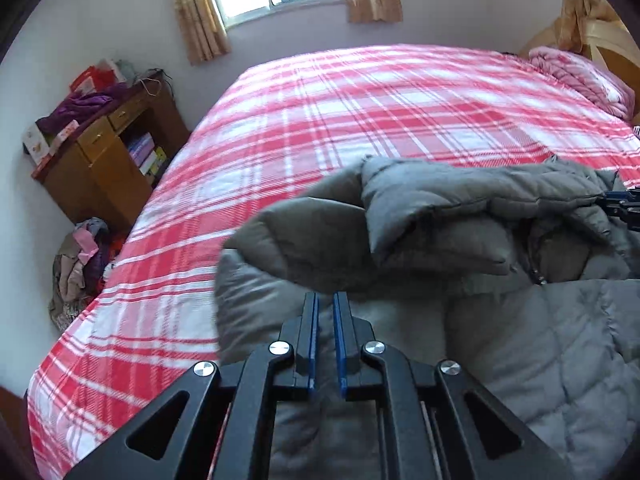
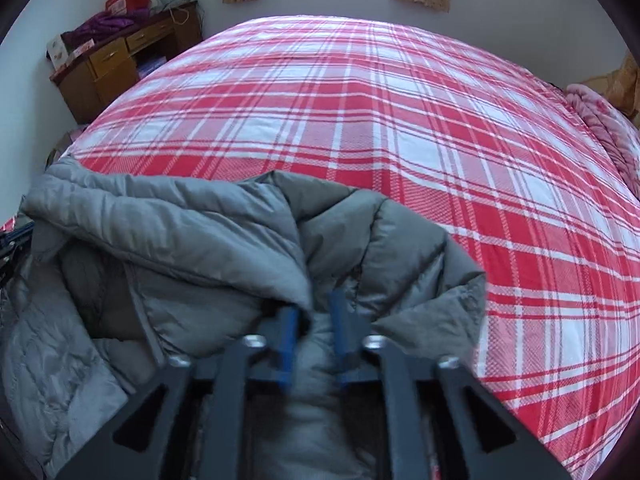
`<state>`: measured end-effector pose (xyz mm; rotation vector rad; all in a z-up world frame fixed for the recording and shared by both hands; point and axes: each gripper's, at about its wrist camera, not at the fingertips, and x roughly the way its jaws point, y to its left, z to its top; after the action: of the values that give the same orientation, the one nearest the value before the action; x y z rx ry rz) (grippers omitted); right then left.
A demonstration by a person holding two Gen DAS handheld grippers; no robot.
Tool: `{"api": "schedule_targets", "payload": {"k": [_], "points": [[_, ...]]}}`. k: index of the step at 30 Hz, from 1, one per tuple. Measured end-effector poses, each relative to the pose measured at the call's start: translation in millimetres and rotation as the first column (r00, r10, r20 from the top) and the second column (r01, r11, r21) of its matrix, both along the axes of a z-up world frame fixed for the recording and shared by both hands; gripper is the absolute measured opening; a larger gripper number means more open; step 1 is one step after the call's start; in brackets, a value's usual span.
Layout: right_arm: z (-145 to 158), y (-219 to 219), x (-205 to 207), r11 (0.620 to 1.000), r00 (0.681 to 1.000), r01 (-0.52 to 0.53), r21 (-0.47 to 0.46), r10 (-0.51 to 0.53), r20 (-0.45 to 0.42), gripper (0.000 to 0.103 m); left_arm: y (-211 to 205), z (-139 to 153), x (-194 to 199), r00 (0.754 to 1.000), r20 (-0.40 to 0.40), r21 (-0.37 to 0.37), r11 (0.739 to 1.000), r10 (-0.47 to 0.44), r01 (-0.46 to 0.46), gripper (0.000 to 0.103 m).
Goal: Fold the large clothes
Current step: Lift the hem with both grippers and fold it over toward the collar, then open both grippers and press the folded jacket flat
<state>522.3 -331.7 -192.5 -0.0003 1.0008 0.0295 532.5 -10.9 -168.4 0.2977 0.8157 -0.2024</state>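
Observation:
A large grey quilted puffer jacket lies bunched at the near edge of the red and white plaid bed. My left gripper is shut on a lifted fold of the jacket, the fabric hanging over the fingertips. In the right wrist view the jacket fills the lower left. My right gripper is shut on a raised fold of the jacket, fabric pinched between the blue pads. The right gripper also shows at the right edge of the left wrist view.
A wooden desk with clutter stands left of the bed, with a heap of clothes on the floor below. A pink folded blanket lies at the far right by the headboard. The plaid bedspread stretches to the window wall.

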Motion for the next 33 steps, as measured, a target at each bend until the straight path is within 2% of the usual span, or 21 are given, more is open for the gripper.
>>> {"api": "schedule_targets", "payload": {"k": [1,2,3,4,5,6,9,13,15,17,19,21,25,28,33], "points": [[2,0,-1,1.0,1.0,-0.002,-0.006,0.002,0.004,0.032,2,3,-2,1.0,0.011,-0.001,1.0,0.007,-0.007,0.019],[5,-1,-4,1.0,1.0,-0.004,-0.007,0.004,0.006,0.039,5,11,-5,0.999,0.035,-0.002,1.0,0.025,-0.025,0.047],[7,-1,-6,1.0,1.0,-0.004,-0.004,0.004,0.007,0.042,9,16,-6,0.998,0.053,-0.001,0.999,0.042,-0.042,0.08],[10,-2,-9,1.0,1.0,-0.005,0.003,0.005,0.011,0.048,12,28,-9,0.991,0.111,-0.015,0.997,0.076,-0.074,0.09],[14,-3,-13,1.0,1.0,-0.008,0.009,0.008,0.02,0.052,14,36,-11,0.985,0.149,-0.036,0.996,0.086,-0.082,0.093],[17,-4,-17,1.0,1.0,-0.009,0.009,0.009,0.025,0.053,14,45,-11,0.981,0.173,-0.057,0.995,0.088,-0.079,0.093],[29,-8,-29,1.0,0.999,-0.003,0.004,0.003,0.043,0.054,6,62,-2,0.982,0.176,-0.086,0.995,0.07,-0.055,0.093],[45,-14,-32,0.999,0.996,0.035,0.032,-0.037,0.076,0.055,-28,83,24,0.979,0.197,-0.102,0.994,0.056,-0.037,0.093],[54,-15,-24,0.996,0.995,0.06,0.064,-0.066,0.081,0.051,-42,87,38,0.977,0.196,-0.115,0.991,0.086,-0.065,0.093],[60,-13,-14,0.993,0.991,0.084,0.083,-0.092,0.098,0.042,-55,87,59,0.971,0.187,-0.116,0.985,0.149,-0.128,0.093],[65,-9,-2,0.989,0.987,0.105,0.101,-0.117,0.112,0.041,-68,78,71,0.967,0.188,-0.073,0.984,0.174,-0.163,0.093],[65,-5,14,0.979,0.983,0.122,0.16,-0.142,0.115,0.041,-81,57,81,0.97,0.167,0.001,0.984,0.175,-0.178,0.093],[54,10,36,0.975,0.985,0.099,0.198,-0.124,0.117,0.041,-69,8,84,0.972,0.084,0.075,0.971,0.221,-0.228,0.093],[36,19,43,0.977,0.992,0.083,0.197,-0.101,0.08,0.041,-53,-22,81,0.972,0.007,0.051,0.971,0.233,-0.233,0.093],[4,37,36,0.987,0.998,0.04,0.156,-0.047,0.041,0.041,-50,-36,79,0.974,0.0,0.003,0.974,0.228,-0.228,0.094]]}}
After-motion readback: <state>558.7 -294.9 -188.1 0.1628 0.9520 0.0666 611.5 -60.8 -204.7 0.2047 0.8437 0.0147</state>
